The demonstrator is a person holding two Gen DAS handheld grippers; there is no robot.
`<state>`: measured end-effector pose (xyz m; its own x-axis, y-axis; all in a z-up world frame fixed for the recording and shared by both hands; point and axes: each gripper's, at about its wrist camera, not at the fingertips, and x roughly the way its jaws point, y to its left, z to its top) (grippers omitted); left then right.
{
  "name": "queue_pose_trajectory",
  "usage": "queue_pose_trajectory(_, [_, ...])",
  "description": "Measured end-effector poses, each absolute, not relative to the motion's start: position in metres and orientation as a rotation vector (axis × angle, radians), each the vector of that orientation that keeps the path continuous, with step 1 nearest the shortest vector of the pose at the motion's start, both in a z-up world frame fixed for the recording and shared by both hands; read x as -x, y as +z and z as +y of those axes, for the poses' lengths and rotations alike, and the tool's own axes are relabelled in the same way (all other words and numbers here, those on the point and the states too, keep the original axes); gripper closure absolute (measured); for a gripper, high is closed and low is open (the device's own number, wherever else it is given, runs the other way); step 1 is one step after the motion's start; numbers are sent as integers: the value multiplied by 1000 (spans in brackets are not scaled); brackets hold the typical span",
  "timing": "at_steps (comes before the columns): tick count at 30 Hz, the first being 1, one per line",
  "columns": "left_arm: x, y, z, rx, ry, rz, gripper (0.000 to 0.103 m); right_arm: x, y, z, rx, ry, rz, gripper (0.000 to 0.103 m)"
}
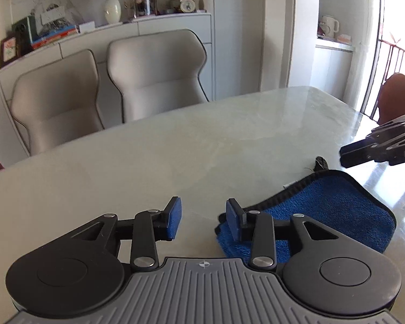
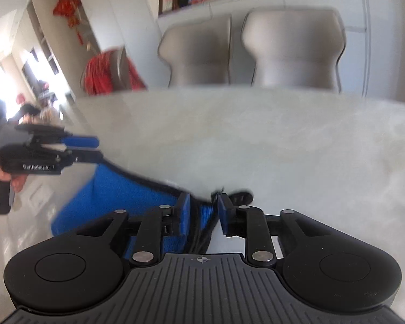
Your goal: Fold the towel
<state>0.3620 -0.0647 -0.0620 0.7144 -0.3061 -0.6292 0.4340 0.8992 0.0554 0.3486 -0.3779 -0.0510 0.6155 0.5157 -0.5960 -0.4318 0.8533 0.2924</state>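
Note:
A blue towel [image 1: 334,210] with a black border lies folded on the pale marble table [image 1: 175,145]. My left gripper [image 1: 203,220] is open just left of the towel's near corner, its right finger over the towel edge, holding nothing. My right gripper [image 2: 201,213] is open, with the towel's right edge [image 2: 199,216] between its fingers but not pinched. The towel [image 2: 121,191] spreads to the left in the right wrist view. Each gripper shows in the other's view: the right one [image 1: 345,156] hovers beyond the towel, the left one [image 2: 94,148] at the towel's far left corner.
Two beige chairs [image 1: 154,73] stand at the table's far side, with a white cabinet [image 1: 148,27] holding a vase and books behind them. A red item [image 2: 105,70] hangs on a chair at the table's left end. A balcony railing [image 1: 391,62] is at the right.

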Motion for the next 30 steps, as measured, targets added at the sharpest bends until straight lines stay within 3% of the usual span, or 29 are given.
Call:
queue_pose_trajectory(5, [-313,-48,-73,-95,-517,616,54,-319,-41,-361,-191,634,698,73])
queue_pose_trajectory(12, [-287,-95,-107,-36,-590,787,54,-306,-78,-341,-217,637,831,73])
queue_pose_trajectory(17, [-297,-108,-96,41,-558,844,54,-307,-93,-360,-268,602,851,81])
queue_pose_trajectory(21, [-296,-92,-101,-9,-587,784,54,-307,-84,-368,-289,584,811,70])
queue_pose_trajectory(25, [-318,-74,-108,26,-580,689,41,-320,-73,-365,-279,584,768,69])
queue_pose_trajectory(30, [-348,-87,-117,31,-539,735,41,-338,-80,-353,-202,563,801,69])
